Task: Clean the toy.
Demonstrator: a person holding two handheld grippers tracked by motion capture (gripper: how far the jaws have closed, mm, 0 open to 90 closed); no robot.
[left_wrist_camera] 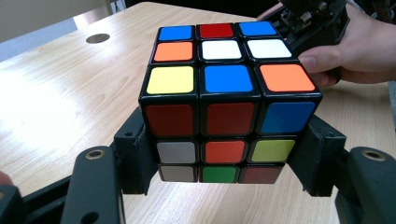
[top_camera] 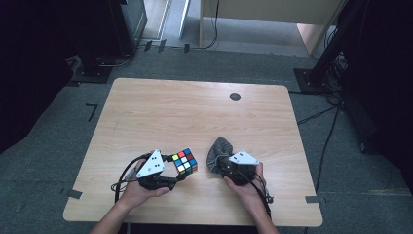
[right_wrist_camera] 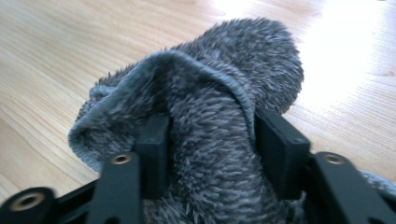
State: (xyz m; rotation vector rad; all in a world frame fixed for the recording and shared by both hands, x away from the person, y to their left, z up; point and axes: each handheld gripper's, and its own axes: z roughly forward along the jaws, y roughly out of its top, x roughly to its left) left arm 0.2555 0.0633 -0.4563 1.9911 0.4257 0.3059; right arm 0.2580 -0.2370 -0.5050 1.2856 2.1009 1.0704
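Observation:
A scrambled Rubik's cube (top_camera: 185,161) is held just above the wooden table (top_camera: 195,112), near its front edge. My left gripper (top_camera: 178,170) is shut on it, and in the left gripper view the two pads press the lower side faces of the cube (left_wrist_camera: 224,107). To its right, a fluffy grey cloth (top_camera: 219,146) lies bunched on the table. My right gripper (top_camera: 222,164) is at the cloth's near end. In the right gripper view the jaws stand apart around a loose fold of the cloth (right_wrist_camera: 224,70), which bulges between them and drapes over one pad.
A small black round disc (top_camera: 235,96) is set in the table near the far edge. Tape marks are at the table's front corners. Dark equipment stands and cables sit on the floor at both sides. The person's right hand (left_wrist_camera: 369,51) shows beyond the cube.

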